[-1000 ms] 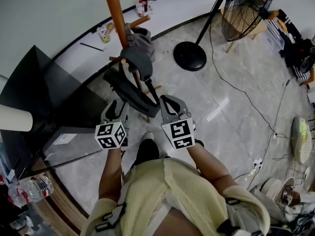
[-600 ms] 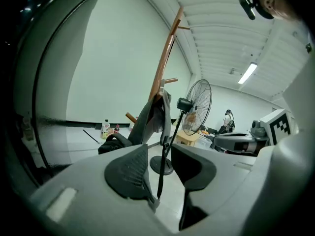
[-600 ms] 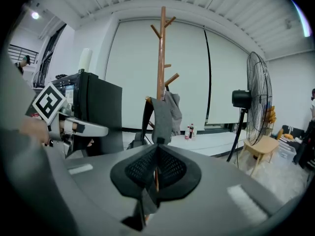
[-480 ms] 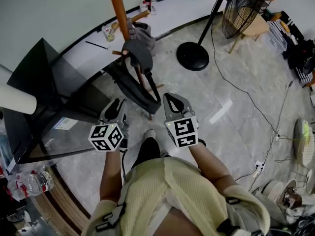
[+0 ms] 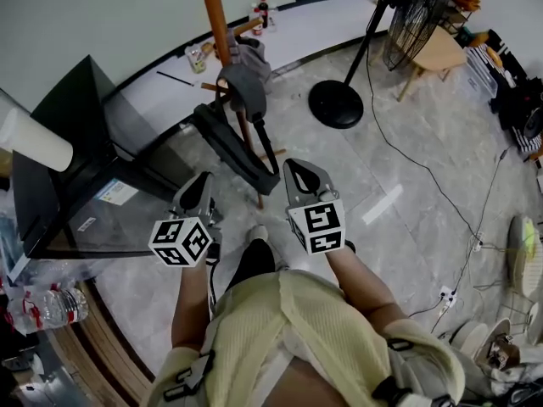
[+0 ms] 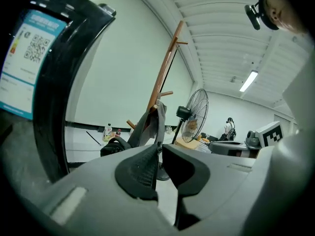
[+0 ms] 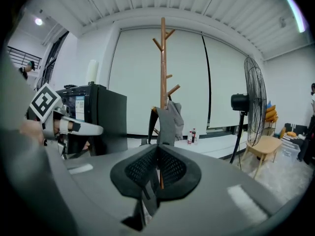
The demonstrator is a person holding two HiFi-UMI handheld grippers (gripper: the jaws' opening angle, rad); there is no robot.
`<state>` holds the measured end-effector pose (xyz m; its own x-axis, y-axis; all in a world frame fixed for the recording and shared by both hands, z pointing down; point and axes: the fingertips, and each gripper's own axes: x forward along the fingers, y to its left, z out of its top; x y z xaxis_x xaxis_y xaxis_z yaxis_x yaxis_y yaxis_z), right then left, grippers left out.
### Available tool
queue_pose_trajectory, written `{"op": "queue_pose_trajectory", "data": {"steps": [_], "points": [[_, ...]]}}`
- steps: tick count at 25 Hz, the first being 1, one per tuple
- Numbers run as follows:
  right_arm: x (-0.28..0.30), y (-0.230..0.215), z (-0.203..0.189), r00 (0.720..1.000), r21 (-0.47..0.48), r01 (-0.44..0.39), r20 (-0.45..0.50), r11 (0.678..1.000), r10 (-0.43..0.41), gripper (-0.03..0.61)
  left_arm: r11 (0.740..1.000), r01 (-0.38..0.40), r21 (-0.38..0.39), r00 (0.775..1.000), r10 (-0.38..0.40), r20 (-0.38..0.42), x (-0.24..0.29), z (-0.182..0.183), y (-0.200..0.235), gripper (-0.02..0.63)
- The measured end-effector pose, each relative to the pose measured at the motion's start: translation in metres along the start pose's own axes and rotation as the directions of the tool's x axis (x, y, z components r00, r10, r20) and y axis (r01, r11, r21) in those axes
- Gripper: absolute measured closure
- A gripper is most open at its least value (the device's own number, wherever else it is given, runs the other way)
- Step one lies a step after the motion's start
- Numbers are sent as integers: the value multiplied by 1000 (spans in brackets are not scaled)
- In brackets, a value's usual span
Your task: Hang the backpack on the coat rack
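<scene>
Backpack on wooden coat rack, near fan.

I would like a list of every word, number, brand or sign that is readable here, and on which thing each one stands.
No words or numbers can be read.
Blue and white sticker on the black cabinet: square code and print, too blurred.
Labels on the small bottles by the white wall: too small.
Two white marker cubes: black square patterns only, no letters.

Grey tile floor: coat rack, fan base, wooden stool, black cabinet.
</scene>
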<state>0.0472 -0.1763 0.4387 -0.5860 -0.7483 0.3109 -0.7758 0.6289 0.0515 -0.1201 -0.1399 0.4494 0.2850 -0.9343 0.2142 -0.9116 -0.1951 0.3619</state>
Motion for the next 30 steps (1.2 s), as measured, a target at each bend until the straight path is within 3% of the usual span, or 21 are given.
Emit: {"op": "queue_pose_trajectory", "data": {"steps": [9,18,23,30], "points": [[-15,4,7,998,15,-20,53,1000,20,575,999,-10,30,998,9,65,-31,19,-24,609],[-20,4,14,996,82,-35,83,996,28,575,999,-12,30,998,11,59,-45,21,-32,621],[-20,10,14,996,91,-47,82,995,39,575,998,-22,64,998,18,55,-49,23,-32,621],[-22,16,18,993,191,-85,95,978,68,575,987,-63,146,998,58,38,-56,21,-32,621]]}}
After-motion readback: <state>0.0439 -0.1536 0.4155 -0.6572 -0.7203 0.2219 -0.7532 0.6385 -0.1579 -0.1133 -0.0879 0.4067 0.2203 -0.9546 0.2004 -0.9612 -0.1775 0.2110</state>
